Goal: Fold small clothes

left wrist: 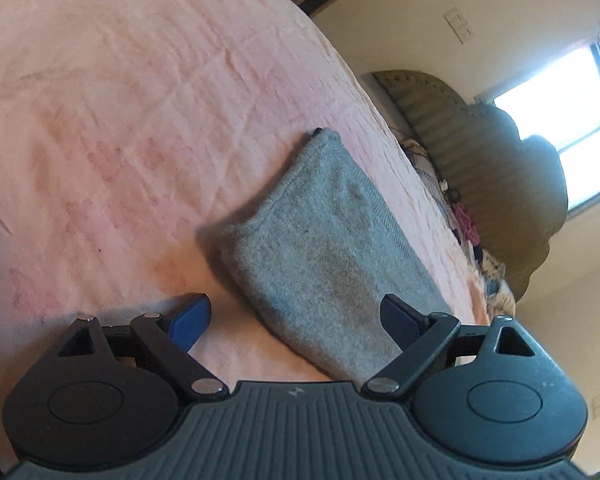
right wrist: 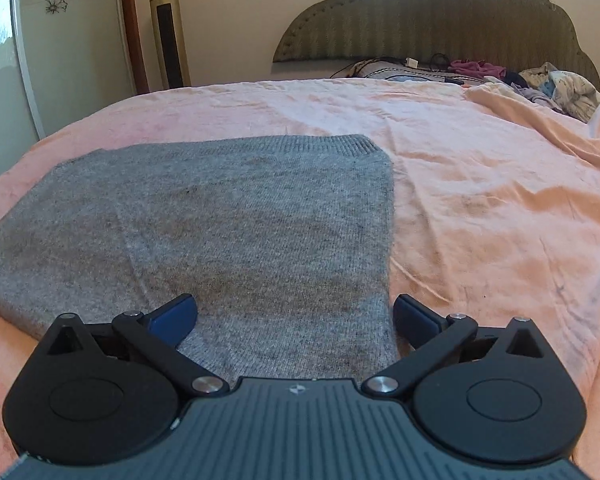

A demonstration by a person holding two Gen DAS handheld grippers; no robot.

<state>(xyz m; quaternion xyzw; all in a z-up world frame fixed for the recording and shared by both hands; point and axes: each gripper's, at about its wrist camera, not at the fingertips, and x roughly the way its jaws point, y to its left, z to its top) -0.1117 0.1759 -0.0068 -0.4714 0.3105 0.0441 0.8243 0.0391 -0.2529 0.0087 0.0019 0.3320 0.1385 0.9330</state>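
The grey knit garment [right wrist: 220, 232] lies folded flat on the pink bed sheet [right wrist: 480, 184], with its ribbed hem [right wrist: 340, 144] at the far edge and a straight folded edge along its right side. In the left wrist view the same garment [left wrist: 324, 248] appears tilted and lies near the edge of the sheet [left wrist: 120, 100].

The right gripper [right wrist: 294, 314] stands low over the near right corner of the garment. Its jaws are spread wide. The left blue pad [right wrist: 172, 318] sits above the knit; the right blue pad [right wrist: 414, 318] sits just beyond the garment's right edge, above the sheet. Neither pad presses on the fabric, and nothing is held.

The left gripper [left wrist: 296, 318] is also spread wide and holds nothing. Its right pad [left wrist: 400, 318] is over the near end of the garment; its left pad [left wrist: 190, 316] is over bare sheet.

A padded headboard [right wrist: 432, 20] stands at the far end of the bed, with loose clothes [right wrist: 540, 84] heaped below it. A tower fan [right wrist: 168, 28] stands against the wall.
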